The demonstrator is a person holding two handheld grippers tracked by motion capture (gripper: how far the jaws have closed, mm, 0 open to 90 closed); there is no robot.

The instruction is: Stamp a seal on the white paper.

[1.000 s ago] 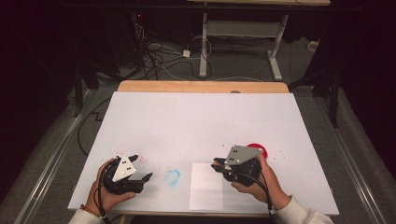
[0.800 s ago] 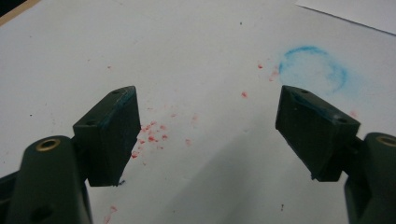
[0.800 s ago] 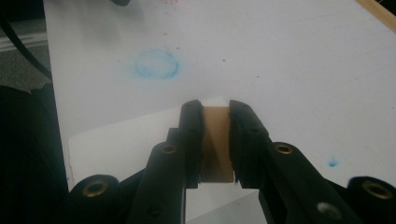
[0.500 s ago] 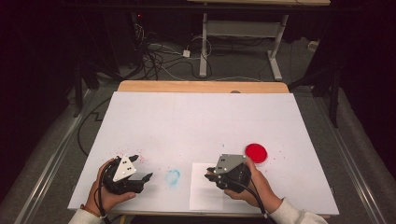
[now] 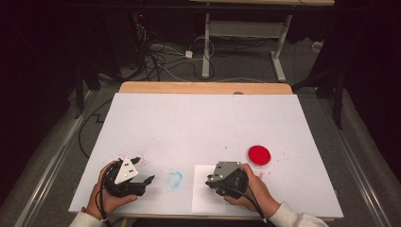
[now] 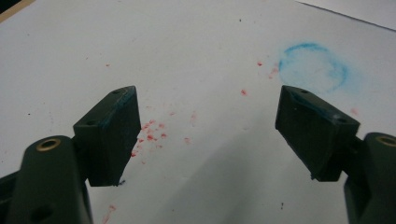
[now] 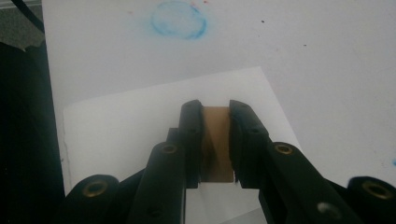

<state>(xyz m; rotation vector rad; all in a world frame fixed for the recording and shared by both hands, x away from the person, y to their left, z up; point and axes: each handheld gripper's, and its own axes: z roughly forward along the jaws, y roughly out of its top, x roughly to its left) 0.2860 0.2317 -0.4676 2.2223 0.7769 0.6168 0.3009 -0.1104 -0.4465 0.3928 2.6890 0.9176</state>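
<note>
White table [image 5: 203, 118] bore a paper sheet [image 5: 203, 198] at its near edge, a red dish [image 5: 259, 154] to the right and a blue ring stain [image 5: 174, 179]. Right gripper [image 7: 215, 122] was clamped on a brown block [image 7: 215, 140], upright over the sheet; the high view hid it. Left gripper [image 6: 208, 121] stood wide open, empty

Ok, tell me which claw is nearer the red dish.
Right. The right claw sits just left of and below the red dish, over the white sheet; the left claw is far across, beyond the blue ring.
</note>
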